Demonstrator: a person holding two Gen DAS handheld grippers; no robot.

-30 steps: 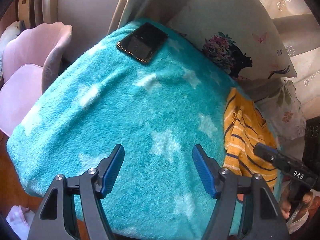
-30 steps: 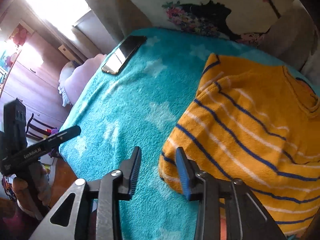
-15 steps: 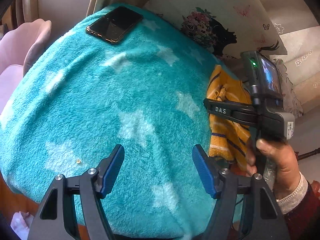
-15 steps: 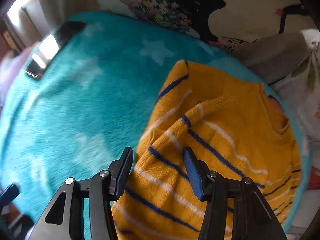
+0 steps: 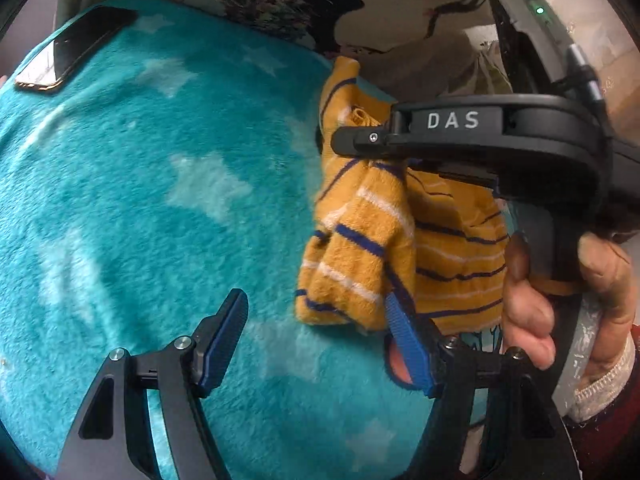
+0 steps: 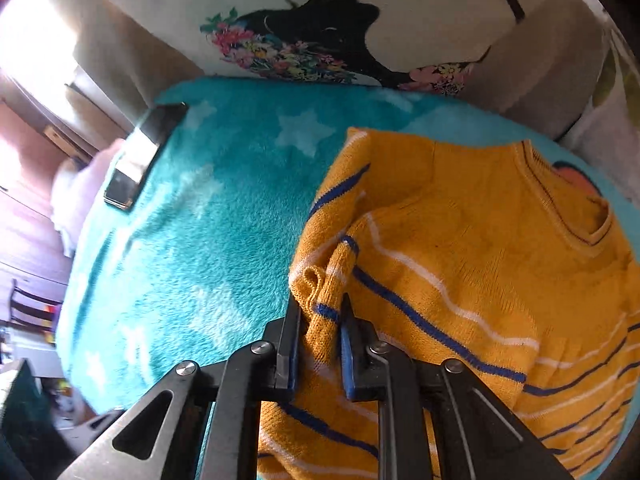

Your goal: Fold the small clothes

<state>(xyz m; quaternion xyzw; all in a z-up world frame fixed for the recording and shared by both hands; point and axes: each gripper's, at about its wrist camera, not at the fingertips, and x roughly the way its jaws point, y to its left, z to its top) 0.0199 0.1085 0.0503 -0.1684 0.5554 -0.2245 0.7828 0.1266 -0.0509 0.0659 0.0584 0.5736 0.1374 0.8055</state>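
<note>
A small yellow sweater (image 6: pixel 472 248) with blue and white stripes lies on the right part of a teal star blanket (image 6: pixel 208 216). My right gripper (image 6: pixel 320 324) is shut on a bunched fold at the sweater's left edge. In the left wrist view the right gripper (image 5: pixel 360 140) holds the sweater (image 5: pixel 360 240) lifted off the blanket (image 5: pixel 160 200), with the cloth hanging down. My left gripper (image 5: pixel 316 340) is open above the blanket, its right finger (image 5: pixel 408 344) close to the sweater's lower corner.
A black phone (image 5: pixel 76 52) lies at the blanket's far left corner; it also shows in the right wrist view (image 6: pixel 144 156). A printed pillow (image 6: pixel 320 24) leans behind the blanket. The blanket's left edge drops toward the floor.
My right gripper closed on the sweater's left edge and lifted it. My left gripper moved right, closer to the sweater, and stayed open.
</note>
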